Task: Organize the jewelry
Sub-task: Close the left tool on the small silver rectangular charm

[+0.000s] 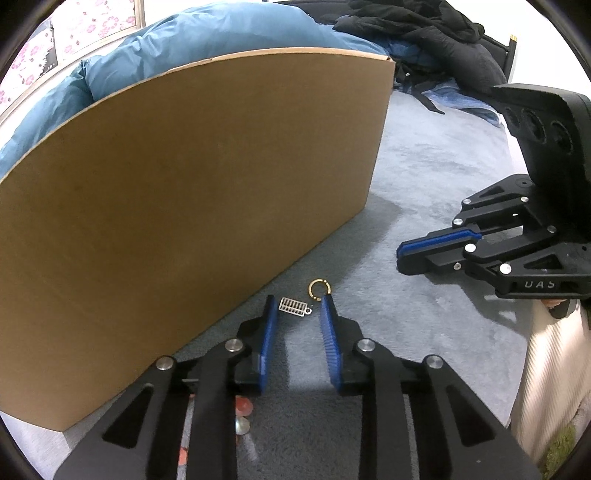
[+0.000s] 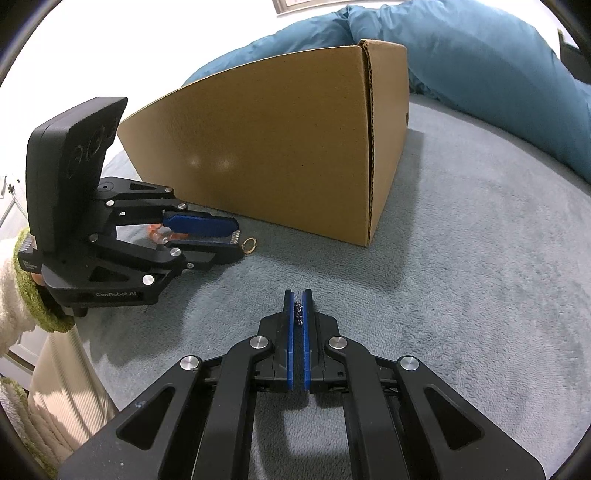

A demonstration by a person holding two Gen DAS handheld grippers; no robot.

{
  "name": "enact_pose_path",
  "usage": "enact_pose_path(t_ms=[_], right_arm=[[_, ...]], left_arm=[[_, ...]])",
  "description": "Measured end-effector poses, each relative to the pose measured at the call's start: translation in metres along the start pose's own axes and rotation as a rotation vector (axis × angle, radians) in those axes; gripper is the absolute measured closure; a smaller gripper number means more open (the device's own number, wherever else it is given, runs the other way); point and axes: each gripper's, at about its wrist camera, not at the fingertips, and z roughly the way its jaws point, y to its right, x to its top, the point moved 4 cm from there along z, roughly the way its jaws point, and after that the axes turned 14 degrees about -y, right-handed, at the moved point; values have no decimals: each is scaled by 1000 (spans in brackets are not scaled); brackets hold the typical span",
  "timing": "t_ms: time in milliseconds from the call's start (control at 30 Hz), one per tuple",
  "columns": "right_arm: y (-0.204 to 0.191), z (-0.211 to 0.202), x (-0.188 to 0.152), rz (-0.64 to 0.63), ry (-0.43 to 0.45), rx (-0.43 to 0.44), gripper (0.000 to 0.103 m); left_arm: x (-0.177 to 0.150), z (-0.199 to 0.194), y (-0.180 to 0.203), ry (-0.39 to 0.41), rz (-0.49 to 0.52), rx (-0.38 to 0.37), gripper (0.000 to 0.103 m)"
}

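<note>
A small silver comb-shaped charm (image 1: 293, 306) and a gold ring (image 1: 319, 288) joined to it lie on the grey fleece, close to the foot of a cardboard box (image 1: 184, 184). My left gripper (image 1: 298, 298) is open around the charm, and its blue pads do not press it. From the right wrist view, the left gripper (image 2: 238, 238) lies low on the fleece with the gold ring (image 2: 250, 244) just past its tips. My right gripper (image 2: 298, 294) is shut on a small dark chain piece (image 2: 298, 312). It hovers to the right of the left gripper, also seen as the right gripper (image 1: 400, 256).
The cardboard box (image 2: 277, 147) stands tall behind the jewelry. A blue duvet (image 2: 480, 55) and black clothes (image 1: 424, 29) lie behind it. Orange beads (image 1: 242, 406) sit under the left gripper. A cream sleeve with a green cuff (image 2: 33, 295) holds the left gripper.
</note>
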Motion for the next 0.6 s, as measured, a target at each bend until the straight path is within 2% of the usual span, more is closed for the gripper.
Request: enact_pose_path(t_ms=[100,600], right_arm=[[-1,0,0,-2,2,-2,101],[-13,-14,4,-50,29,-41,101]], left_arm=[[0,-1,-1,5,4,-1,86],[-8,-16,13,20,43,38,87]])
